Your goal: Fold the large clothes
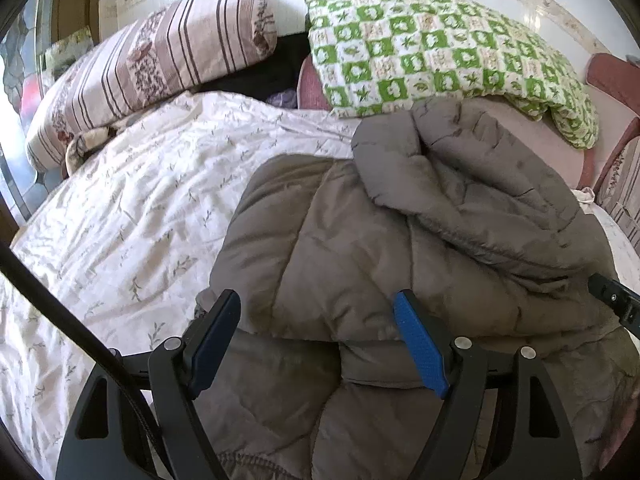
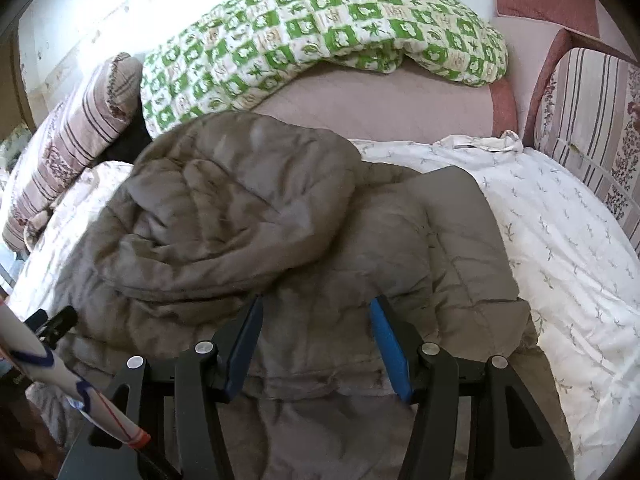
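Between the spread fingers of the left gripper [image 1: 318, 304] and right gripper [image 2: 316, 308], both gaping and holding nothing, lies the grey-brown padded jacket [image 1: 400, 248]. Its edges give way to bare floral quilt [image 1: 132, 216] leftward and rightward.

A bed [image 1: 120, 216] spread with a white leaf-sprigged quilt carries a grey-brown padded coat [image 1: 400, 260] at centre. At eleven o'clock lies a striped pillow [image 1: 152, 64], and at one o'clock a green checked blanket [image 1: 432, 48] over a pink mat [image 2: 384, 104]
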Demonstrator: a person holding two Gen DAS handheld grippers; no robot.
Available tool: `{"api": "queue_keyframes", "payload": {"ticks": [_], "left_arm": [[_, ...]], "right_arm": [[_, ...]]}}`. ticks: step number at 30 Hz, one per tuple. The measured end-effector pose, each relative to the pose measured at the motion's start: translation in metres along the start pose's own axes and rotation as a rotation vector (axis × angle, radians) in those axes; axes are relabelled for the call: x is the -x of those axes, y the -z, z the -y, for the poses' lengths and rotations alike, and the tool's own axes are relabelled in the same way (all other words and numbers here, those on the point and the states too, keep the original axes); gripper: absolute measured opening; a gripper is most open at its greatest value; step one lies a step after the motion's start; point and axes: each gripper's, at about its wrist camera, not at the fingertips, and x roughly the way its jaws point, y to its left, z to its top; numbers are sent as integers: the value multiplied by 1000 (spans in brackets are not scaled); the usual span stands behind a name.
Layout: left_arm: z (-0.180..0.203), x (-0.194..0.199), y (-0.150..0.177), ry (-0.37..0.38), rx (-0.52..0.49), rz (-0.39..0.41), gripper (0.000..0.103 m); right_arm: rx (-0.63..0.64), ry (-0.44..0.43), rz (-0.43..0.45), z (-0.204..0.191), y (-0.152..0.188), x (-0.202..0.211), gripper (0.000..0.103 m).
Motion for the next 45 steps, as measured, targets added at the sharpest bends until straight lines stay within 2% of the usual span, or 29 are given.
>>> {"api": "queue_keyframes", "payload": {"ticks": [2, 5, 8, 12, 19, 24, 28, 31, 35, 38, 40, 45], "left_arm": [[4, 4, 1, 18, -14, 10, 79], [15, 4, 4, 36, -57, 4, 79], [26, -4, 10, 30, -109, -31, 79], [30, -6, 12, 18, -126, -34, 79], [30, 3, 12, 41, -110, -31, 78], [40, 17, 20, 51, -138, -16, 79], [40, 33, 34, 86, -130, -44, 78], [34, 66, 49, 94, -124, -7, 78], [33, 109, 71, 92, -132, 47, 79], [27, 139, 105, 99, -136, 42, 79], [19, 155, 133, 74, -151, 42, 79], [8, 162, 169, 51, -149, -7, 79]], "right_arm": [[-2, -29, -16, -5, 4, 1, 60], [43, -24, -54, -17, 11, -7, 60], [88, 8, -76, -25, 17, -15, 61], [68, -12, -81, -21, 18, -14, 61], [90, -41, -75, -32, 24, 3, 61], [132, -46, -86, -43, 39, 19, 61], [93, -63, -104, -40, 56, 43, 61], [42, -92, -101, -29, 81, 76, 61], [26, -82, -83, -17, 118, 118, 61], [15, -75, -82, -9, 151, 144, 61], [33, -69, -82, -9, 173, 157, 61], [74, -62, -93, -14, 197, 165, 61]]}}
